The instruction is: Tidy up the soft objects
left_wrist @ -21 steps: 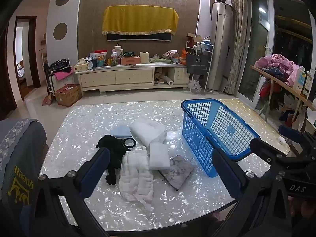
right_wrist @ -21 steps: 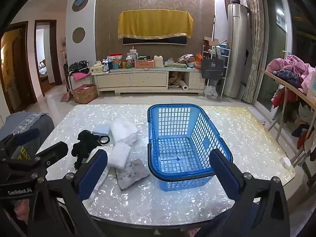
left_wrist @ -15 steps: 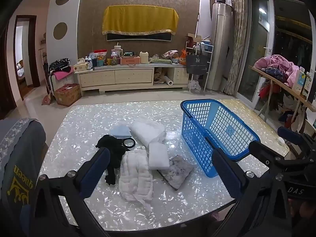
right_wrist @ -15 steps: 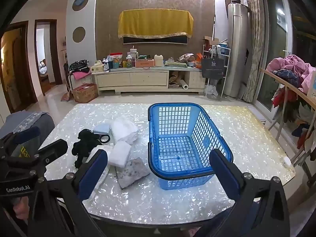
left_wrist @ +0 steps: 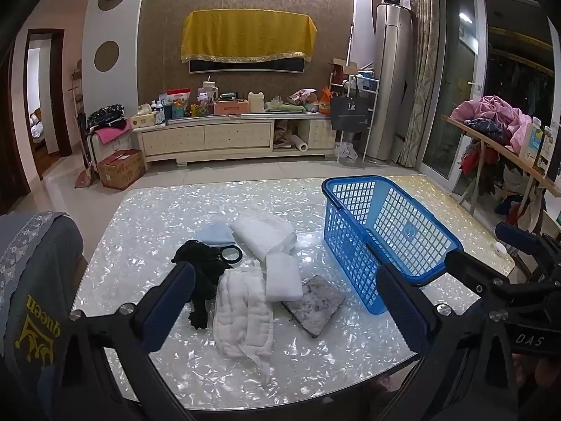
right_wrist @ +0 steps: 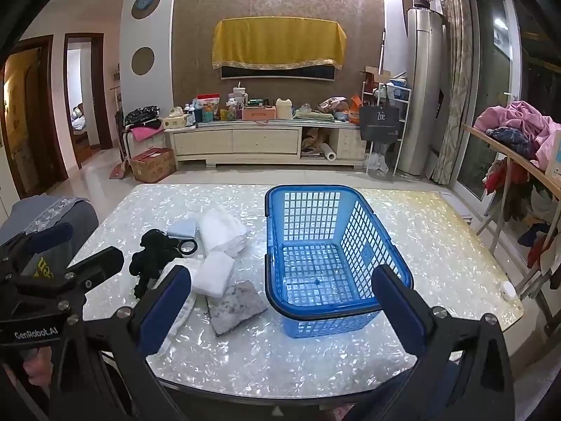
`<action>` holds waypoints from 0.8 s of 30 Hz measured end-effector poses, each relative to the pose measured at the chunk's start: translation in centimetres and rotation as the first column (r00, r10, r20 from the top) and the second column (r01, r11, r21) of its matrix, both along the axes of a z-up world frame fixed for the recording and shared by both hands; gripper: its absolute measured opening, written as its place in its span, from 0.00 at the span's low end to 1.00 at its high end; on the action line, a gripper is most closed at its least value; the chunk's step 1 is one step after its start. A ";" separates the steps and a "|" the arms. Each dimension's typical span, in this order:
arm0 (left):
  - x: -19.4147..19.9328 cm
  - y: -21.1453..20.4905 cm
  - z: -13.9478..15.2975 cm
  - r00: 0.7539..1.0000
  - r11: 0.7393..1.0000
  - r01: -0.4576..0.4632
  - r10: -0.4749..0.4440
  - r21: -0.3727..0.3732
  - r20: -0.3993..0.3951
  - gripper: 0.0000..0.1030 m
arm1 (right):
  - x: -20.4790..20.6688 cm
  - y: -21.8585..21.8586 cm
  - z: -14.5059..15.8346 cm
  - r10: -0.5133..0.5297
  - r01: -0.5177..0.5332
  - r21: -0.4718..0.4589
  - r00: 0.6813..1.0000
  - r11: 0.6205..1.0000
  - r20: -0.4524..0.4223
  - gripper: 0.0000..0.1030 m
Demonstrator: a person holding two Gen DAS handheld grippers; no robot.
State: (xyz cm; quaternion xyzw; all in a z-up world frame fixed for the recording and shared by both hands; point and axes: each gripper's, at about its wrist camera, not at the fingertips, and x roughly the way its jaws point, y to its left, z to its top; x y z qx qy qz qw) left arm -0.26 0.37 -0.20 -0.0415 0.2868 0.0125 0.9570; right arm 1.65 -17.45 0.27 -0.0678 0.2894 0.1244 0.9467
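Soft things piled left of empty blue basket on table.
Left gripper and right gripper both spread wide, holding nothing, above near edge.

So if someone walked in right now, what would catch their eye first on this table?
Probably the bright blue basket, standing empty on the right half of the shiny white table. Next, the pile of soft things to its left: white towels, a white sponge, a black cloth and a grey pad. Both grippers, left gripper and right gripper, hover wide open at the near edge.
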 end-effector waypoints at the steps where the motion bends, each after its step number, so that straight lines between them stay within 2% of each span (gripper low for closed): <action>1: 0.0 0.1 0.0 1.000 1.000 0.000 0.000 -0.001 0.000 1.00 | 0.0 0.0 0.0 0.001 -0.001 0.000 1.000 1.000 -0.001 1.00; 24: 0.0 0.1 0.2 1.000 1.000 0.000 0.000 0.002 -0.003 1.00 | -0.3 0.1 -0.2 0.005 -0.005 0.006 1.000 1.000 -0.003 1.00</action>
